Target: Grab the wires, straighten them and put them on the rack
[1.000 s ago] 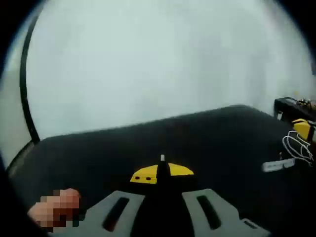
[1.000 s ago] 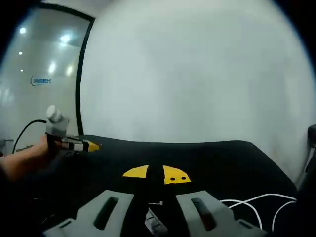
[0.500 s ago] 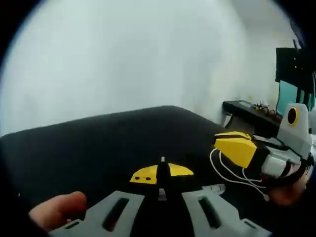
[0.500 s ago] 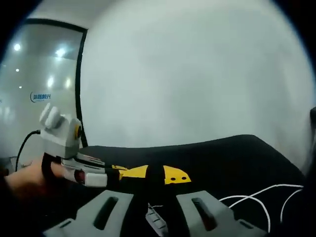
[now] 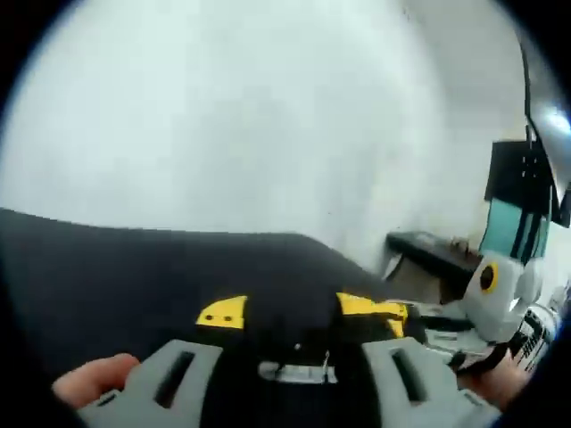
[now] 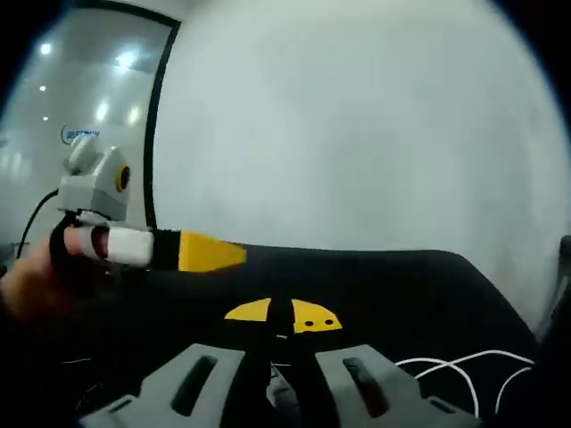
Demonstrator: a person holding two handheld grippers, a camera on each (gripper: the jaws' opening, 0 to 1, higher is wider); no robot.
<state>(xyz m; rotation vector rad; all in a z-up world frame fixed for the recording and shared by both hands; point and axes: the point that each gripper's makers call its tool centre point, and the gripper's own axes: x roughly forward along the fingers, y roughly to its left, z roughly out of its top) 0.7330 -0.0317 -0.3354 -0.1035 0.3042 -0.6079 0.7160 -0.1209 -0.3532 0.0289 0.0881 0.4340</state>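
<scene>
One white wire (image 6: pixel 464 370) loops across the black surface (image 6: pixel 401 294) at the lower right of the right gripper view, much where it lay half a second ago, and a short silver-white plug end (image 5: pixel 299 373) shows between the jaws of the left tool (image 5: pixel 290 379) in the left gripper view, lying crosswise where it earlier pointed along the jaws. Those jaws stand apart, and whether they touch the plug cannot be told. The right tool (image 6: pixel 272 383) has its jaws close together, with something pale and blurred low between them; whether it is clamped cannot be told. In the left gripper view the right tool (image 5: pixel 375 312) has slid from the right side toward the middle, its yellow tip now just beyond the left jaws. In the right gripper view the left tool (image 6: pixel 210 252) now sits higher, its yellow tip pointing right above the surface, held by a hand (image 6: pixel 36 285). A thumb (image 5: pixel 94 382) shows at lower left of the left gripper view.
</scene>
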